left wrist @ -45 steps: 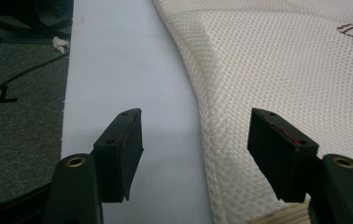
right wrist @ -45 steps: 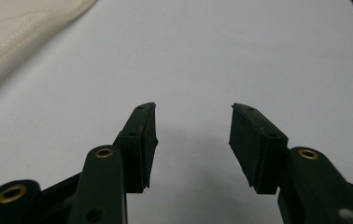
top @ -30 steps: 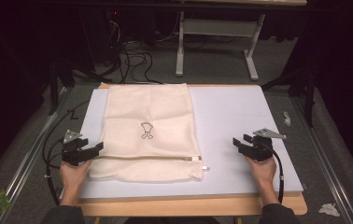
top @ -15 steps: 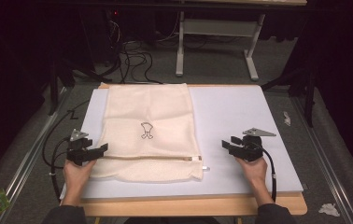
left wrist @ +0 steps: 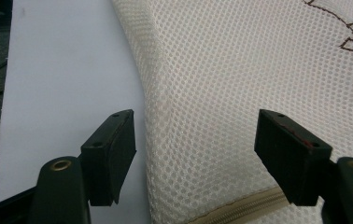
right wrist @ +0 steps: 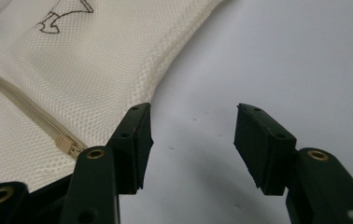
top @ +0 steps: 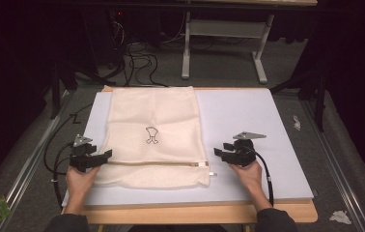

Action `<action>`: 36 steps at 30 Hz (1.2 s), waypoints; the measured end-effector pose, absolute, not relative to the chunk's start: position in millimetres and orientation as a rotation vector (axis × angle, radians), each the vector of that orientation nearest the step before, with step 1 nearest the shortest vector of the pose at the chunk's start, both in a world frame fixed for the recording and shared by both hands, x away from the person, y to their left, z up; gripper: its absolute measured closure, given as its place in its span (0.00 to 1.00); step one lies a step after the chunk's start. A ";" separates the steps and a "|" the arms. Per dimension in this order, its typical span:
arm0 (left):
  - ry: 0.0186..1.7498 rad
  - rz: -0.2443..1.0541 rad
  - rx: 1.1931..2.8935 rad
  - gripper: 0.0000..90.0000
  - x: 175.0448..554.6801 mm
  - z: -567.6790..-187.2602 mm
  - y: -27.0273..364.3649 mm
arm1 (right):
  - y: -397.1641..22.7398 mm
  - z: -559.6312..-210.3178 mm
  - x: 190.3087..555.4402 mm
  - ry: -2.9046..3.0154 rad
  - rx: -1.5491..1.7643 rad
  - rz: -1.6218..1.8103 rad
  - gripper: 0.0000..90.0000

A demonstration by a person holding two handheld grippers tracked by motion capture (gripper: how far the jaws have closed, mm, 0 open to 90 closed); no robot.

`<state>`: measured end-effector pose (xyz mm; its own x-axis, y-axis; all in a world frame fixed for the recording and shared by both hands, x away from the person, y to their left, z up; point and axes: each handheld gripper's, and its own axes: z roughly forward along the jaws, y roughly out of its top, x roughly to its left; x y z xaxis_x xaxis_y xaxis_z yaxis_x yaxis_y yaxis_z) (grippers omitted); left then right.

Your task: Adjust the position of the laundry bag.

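A cream mesh laundry bag (top: 154, 135) lies flat on the white desk (top: 258, 125), with a beige zipper (left wrist: 240, 205) near its front edge and a small outline emblem (top: 151, 135). The left claw (top: 104, 155) gapes over its left edge; the right claw (top: 217, 153) gapes empty beside its right edge.

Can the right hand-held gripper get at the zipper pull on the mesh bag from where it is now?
Probably yes: the right hand-held gripper is open just beside the zipper pull on the mesh bag, with bare table between.
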<state>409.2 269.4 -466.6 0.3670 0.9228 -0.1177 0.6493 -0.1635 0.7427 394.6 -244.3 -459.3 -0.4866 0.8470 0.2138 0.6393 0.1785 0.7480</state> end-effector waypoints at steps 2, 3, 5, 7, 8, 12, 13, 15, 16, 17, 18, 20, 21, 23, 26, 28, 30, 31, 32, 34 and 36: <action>1.366 0.469 1.902 0.34 409.1 -467.1 269.0 | -237.8 -459.7 395.8 2.218 1.415 1.212 0.53; 1.367 0.468 1.900 0.34 409.1 -467.4 268.6 | -235.7 -459.4 396.1 2.226 1.412 1.209 0.53; 1.367 0.464 1.900 0.35 409.1 -467.7 267.6 | -229.8 -459.2 397.1 2.240 1.408 1.210 0.53; 1.375 0.464 1.901 0.36 409.5 -468.4 266.5 | -224.0 -459.8 398.6 2.257 1.397 1.210 0.53; 1.377 0.461 1.900 0.37 409.8 -468.7 266.3 | -221.1 -460.2 399.1 2.266 1.397 1.208 0.53; 1.387 0.447 1.899 0.40 410.6 -470.1 266.3 | -211.1 -464.0 402.6 2.300 1.398 1.197 0.55; 1.387 0.446 1.899 0.42 410.7 -470.4 266.3 | -209.0 -465.4 403.8 2.306 1.405 1.195 0.55; 1.387 0.448 1.902 0.43 410.7 -470.6 265.6 | -205.9 -468.5 406.2 2.319 1.417 1.196 0.57; 1.385 0.445 1.904 0.44 410.8 -470.7 265.3 | -204.6 -469.9 407.4 2.327 1.422 1.195 0.58; 1.386 0.445 1.909 0.45 410.9 -470.6 265.0 | -203.4 -471.5 408.5 2.327 1.428 1.201 0.59; 1.384 0.449 1.920 0.46 411.1 -470.3 264.5 | -202.6 -472.6 409.4 2.331 1.438 1.208 0.60; 1.383 0.450 1.926 0.49 411.6 -470.4 263.8 | -200.7 -475.2 412.1 2.344 1.456 1.217 0.63; 1.384 0.449 1.932 0.49 412.0 -470.3 263.4 | -200.7 -475.2 412.1 2.344 1.456 1.217 0.63; 1.386 0.445 1.942 0.51 413.1 -470.5 262.0 | -198.9 -476.3 413.5 2.357 1.462 1.218 0.65; 1.411 0.446 1.953 0.57 415.5 -470.6 260.8 | -195.1 -476.7 415.0 2.377 1.464 1.201 0.70; 1.433 0.450 1.950 0.64 417.3 -470.4 262.0 | -194.0 -475.8 416.2 2.387 1.469 1.194 0.76; 1.453 0.454 1.956 0.73 418.7 -469.8 263.2 | -193.9 -475.6 417.5 2.391 1.473 1.188 0.84; 1.459 0.457 1.965 0.77 419.4 -469.3 263.5 | -194.0 -475.7 418.0 2.395 1.479 1.179 0.87; 1.461 0.463 1.976 0.83 420.0 -468.7 263.8 | -194.3 -475.7 418.3 2.401 1.491 1.179 0.92; 1.461 0.467 1.993 0.94 421.3 -467.3 265.0 | -195.0 -475.2 419.1 2.412 1.495 1.174 0.95; 1.457 0.450 1.998 0.99 422.7 -465.2 265.9 | -194.2 -472.8 419.8 2.429 1.497 1.162 0.97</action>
<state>422.7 265.9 -465.2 0.3341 0.9389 -0.0829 0.7284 -0.2014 0.6549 419.8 -194.2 -472.8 -0.5266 0.7884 0.3179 0.7425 0.2444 0.6237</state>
